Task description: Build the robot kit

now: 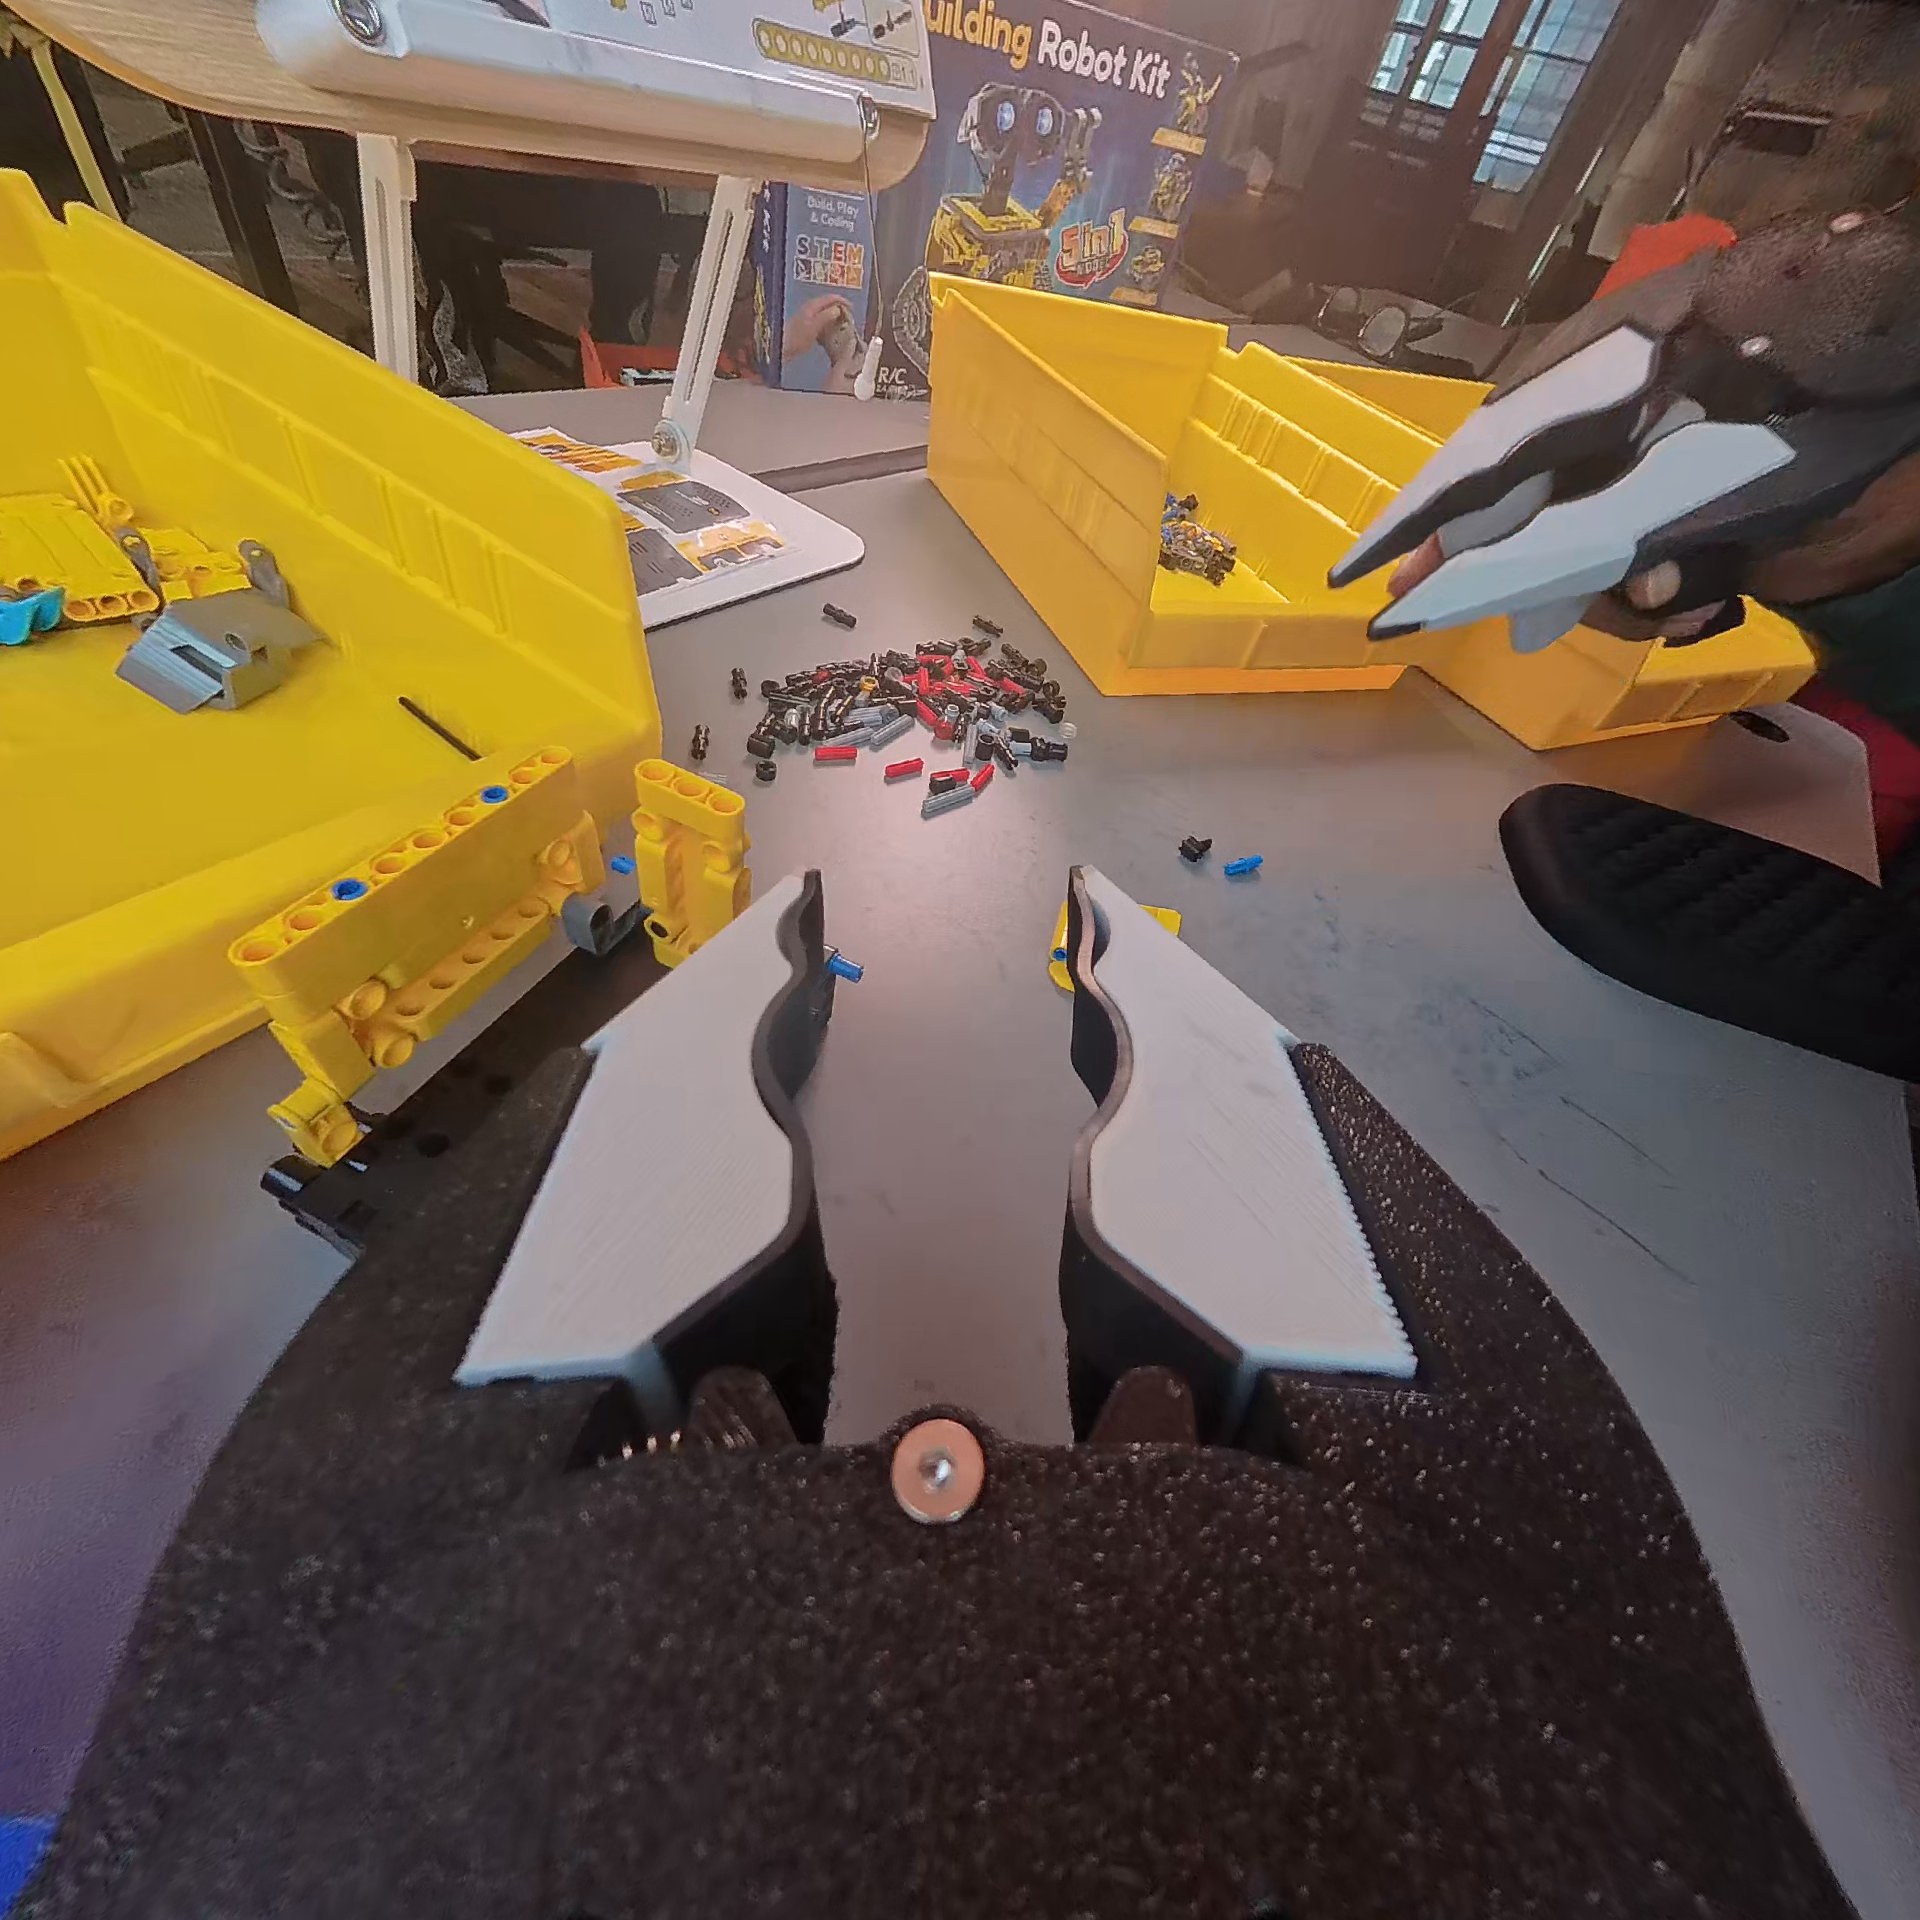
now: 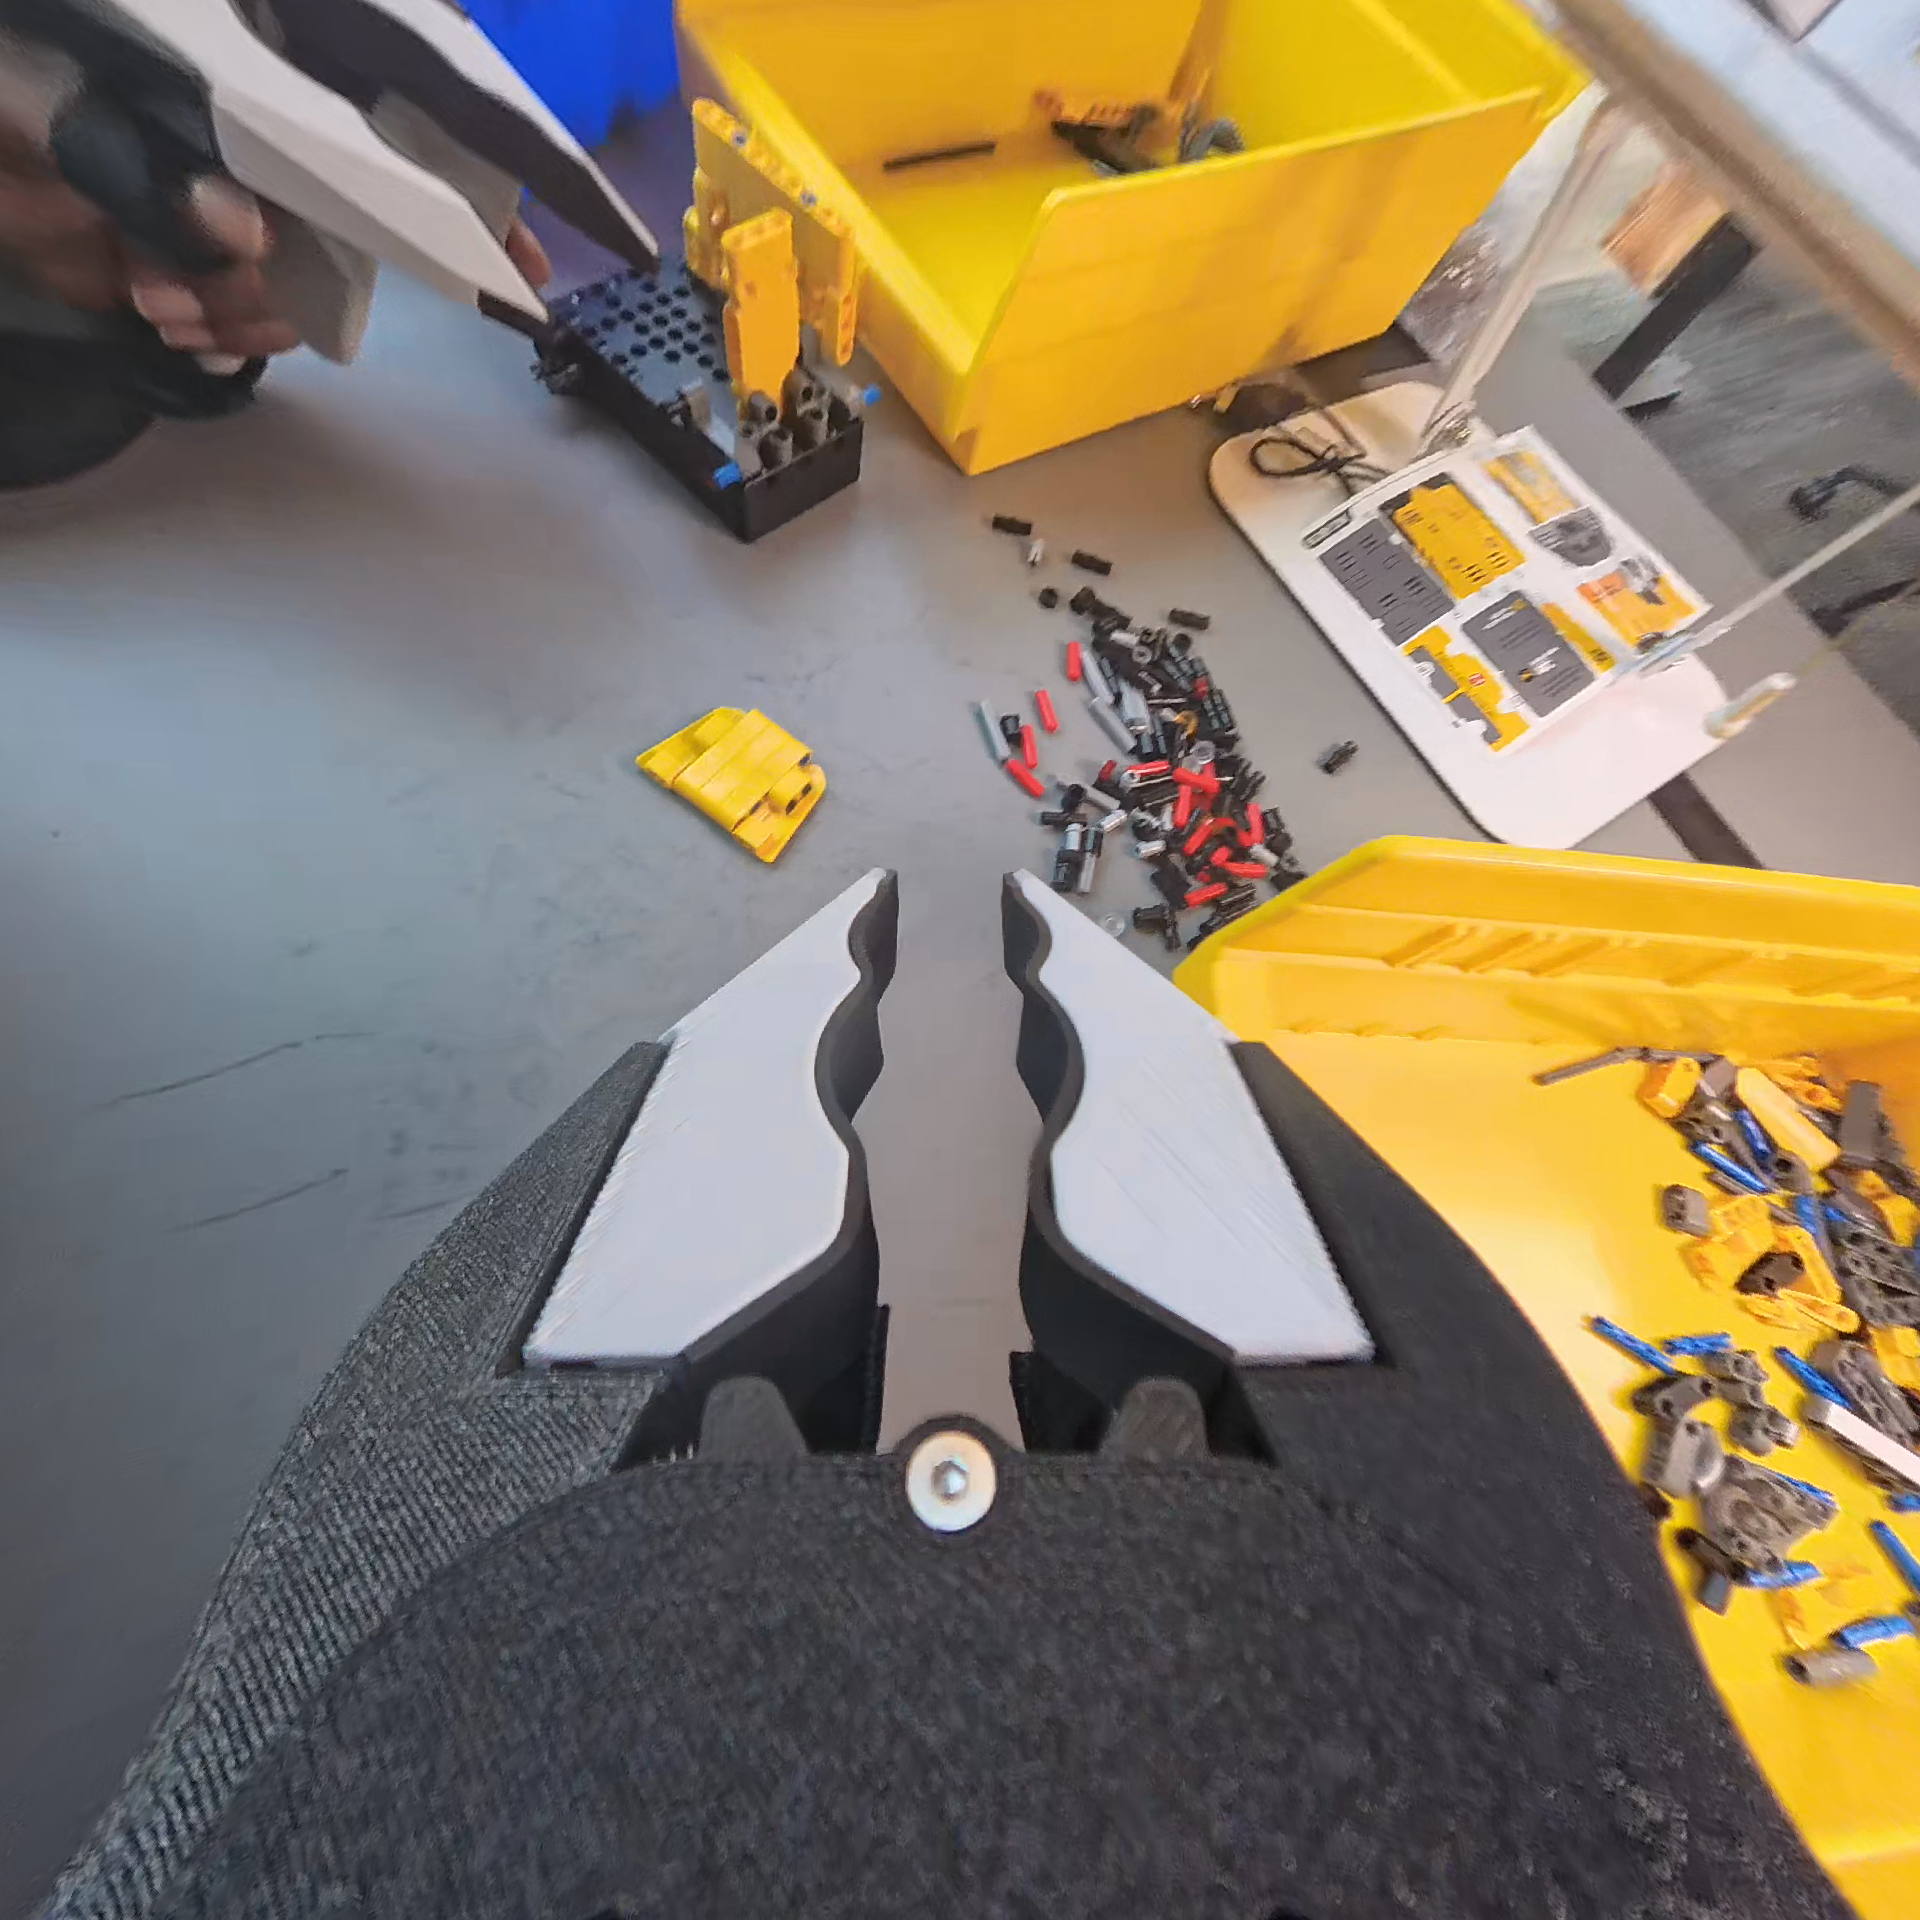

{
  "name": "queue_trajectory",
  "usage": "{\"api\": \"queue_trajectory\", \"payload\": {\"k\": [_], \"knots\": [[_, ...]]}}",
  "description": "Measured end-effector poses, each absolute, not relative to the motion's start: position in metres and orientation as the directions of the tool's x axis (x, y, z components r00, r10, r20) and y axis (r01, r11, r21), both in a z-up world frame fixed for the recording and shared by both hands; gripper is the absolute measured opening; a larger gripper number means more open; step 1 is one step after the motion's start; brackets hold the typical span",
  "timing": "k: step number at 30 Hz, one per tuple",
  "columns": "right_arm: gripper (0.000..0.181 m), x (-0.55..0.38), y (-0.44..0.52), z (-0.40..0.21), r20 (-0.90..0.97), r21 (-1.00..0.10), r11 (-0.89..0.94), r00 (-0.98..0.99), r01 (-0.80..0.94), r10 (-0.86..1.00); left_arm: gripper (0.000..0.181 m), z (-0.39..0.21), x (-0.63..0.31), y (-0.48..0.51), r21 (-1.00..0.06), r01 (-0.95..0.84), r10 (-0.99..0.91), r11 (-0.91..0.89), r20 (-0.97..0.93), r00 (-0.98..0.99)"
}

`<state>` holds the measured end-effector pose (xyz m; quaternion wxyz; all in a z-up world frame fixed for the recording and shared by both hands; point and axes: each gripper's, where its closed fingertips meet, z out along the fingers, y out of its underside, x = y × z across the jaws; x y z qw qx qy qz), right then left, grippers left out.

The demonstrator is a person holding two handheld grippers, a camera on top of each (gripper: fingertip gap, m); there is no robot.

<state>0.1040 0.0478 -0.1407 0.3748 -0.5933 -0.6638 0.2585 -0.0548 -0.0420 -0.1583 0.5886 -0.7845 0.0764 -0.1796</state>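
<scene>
My left gripper [image 1: 948, 904] is open and empty, low over the grey table. A partly built yellow beam assembly [image 1: 416, 914] on a black studded base [image 2: 665, 343] stands just left of it. A small blue pin [image 1: 847, 968] lies by its left finger, and a flat yellow piece [image 1: 1148, 920] shows behind its right finger. My right gripper [image 2: 948, 894] is partly open and empty, above the table near a pile of small black, red and grey pins [image 2: 1153, 748]. The yellow piece [image 2: 732, 779] lies ahead of it to the left. The left gripper [image 2: 587, 281] touches the base's far end.
A yellow bin [image 1: 312, 499] with a few parts stands on the left. A second yellow bin [image 2: 1558, 935] holds several small mixed parts [image 2: 1818, 1299]. An instruction sheet on a white stand base [image 2: 1486, 613], a kit box [image 1: 1070, 156] and a black ridged pad [image 1: 1714, 914] are nearby. Some 20 cm of space lies between my two pairs of fingers. Left tips and right tips are each some 12 cm from the yellow piece [image 2: 732, 779].
</scene>
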Motion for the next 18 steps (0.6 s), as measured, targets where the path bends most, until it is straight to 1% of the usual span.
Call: {"api": "queue_trajectory", "payload": {"k": [5, 11, 14, 18], "knots": [[0.026, 0.127, 0.069, -0.095, 0.216, -0.885, 0.134, 0.138, 0.445, 0.967, 0.045, -0.159, -0.055, -0.042, -0.95, 0.094, -0.328, -0.296, 0.194, 0.924], [0.028, 0.176, 0.102, -0.052, 0.242, -0.945, 0.132, 0.364, 0.3, 0.9, 0.045, -0.16, -0.056, -0.041, -0.95, 0.091, -0.323, -0.299, 0.191, 0.927], [0.026, 0.211, 0.125, -0.037, 0.257, -0.952, 0.135, 0.472, 0.276, 0.843, 0.045, -0.161, -0.056, -0.04, -0.949, 0.09, -0.321, -0.303, 0.191, 0.928], [0.018, 0.268, 0.164, -0.026, 0.306, -0.937, 0.123, 0.597, 0.327, 0.742, 0.045, -0.162, -0.057, -0.039, -0.947, 0.096, -0.319, -0.307, 0.197, 0.927]]}}
